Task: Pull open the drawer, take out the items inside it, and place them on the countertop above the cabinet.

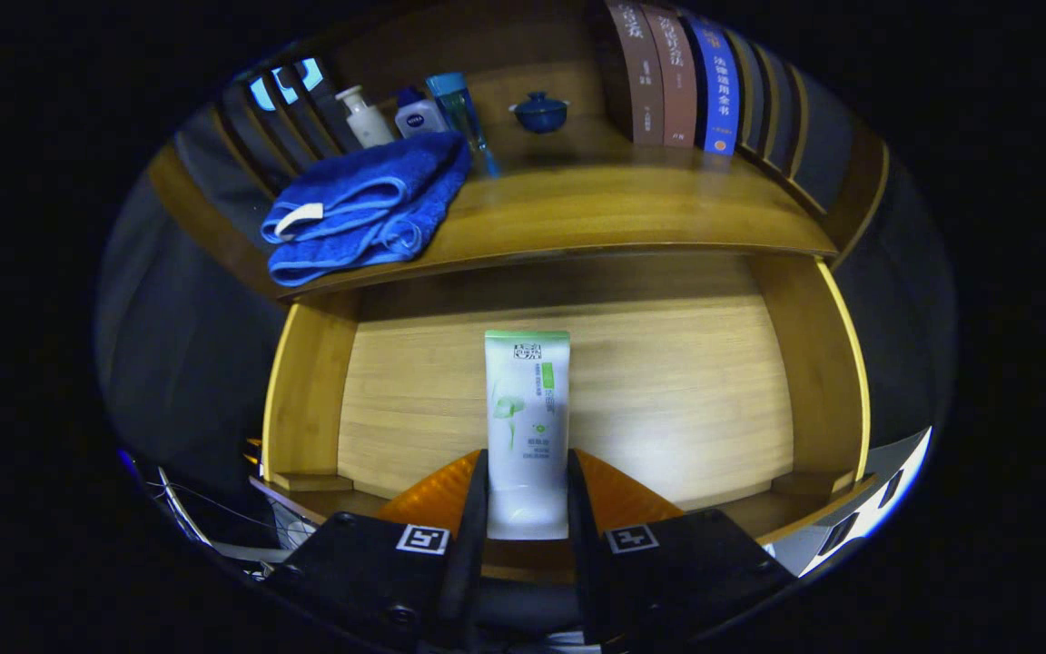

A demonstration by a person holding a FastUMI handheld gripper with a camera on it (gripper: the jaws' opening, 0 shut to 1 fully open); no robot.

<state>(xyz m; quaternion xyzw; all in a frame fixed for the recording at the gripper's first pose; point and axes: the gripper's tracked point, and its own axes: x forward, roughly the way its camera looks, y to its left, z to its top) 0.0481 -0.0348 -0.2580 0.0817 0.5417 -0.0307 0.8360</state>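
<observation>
Gripper: gripper (527,495) pinching the tube (527,418) at its cap end, one finger pressed on each side.
Tube: upright between the fingers, crimped end at 12 o'clock, over the open drawer (568,381); whether it has left the drawer floor I cannot tell.
Drawer: pulled out; nothing else visible inside it.
Countertop: countertop (632,213) lies beyond the tube at 12 o'clock, its front lip overhanging the drawer's back.
On top: towel (364,204) at 11 o'clock, bottles (405,113) behind it, lidded bowl (539,111) at 12, books (677,77) at 1.
Free spot: bare wood between towel and books, probably the best landing place.
Risk 1: the grip sits low on a soft tube, so it may bend or slip when tilted.
Risk 2: lifting straight up could knock the crimped end against the countertop lip.
Risk 3: setting down too far toward 11 could catch the towel or topple the bottles.
</observation>
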